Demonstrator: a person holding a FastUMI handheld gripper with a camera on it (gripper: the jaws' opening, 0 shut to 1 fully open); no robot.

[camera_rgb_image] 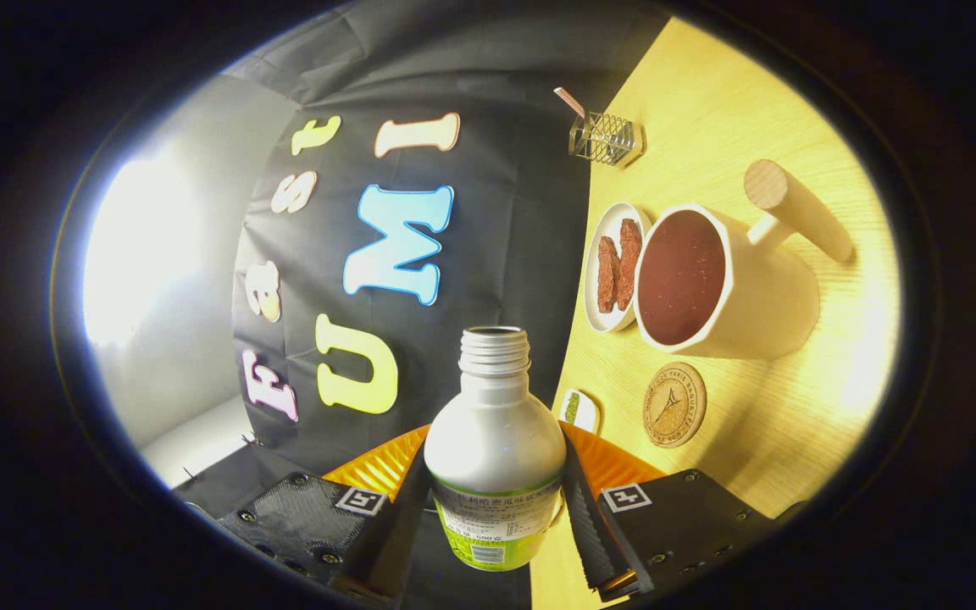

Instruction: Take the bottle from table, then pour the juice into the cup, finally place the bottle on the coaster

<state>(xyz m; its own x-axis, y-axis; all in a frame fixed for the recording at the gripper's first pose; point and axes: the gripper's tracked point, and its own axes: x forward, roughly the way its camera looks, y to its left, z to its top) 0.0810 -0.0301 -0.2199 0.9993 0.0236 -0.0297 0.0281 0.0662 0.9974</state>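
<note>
The hand-held gripper (495,508) clamped the uncapped juice bottle (495,449) between both fingers. Beyond it on the wooden surface (793,424) lay a cork coaster (674,404), then the wooden-handled cup (721,284) holding dark liquid.

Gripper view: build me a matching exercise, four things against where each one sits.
Things:
1. bottle
2. cup
3. coaster
4. wire holder

Places:
A. far end of the table, by the black cloth
B. bare, between the cup and the fingers
C. clamped between the fingers of the gripper, cap off
D. beside the small dish of brown pieces

Pairs: 1-C, 2-D, 3-B, 4-A
</note>
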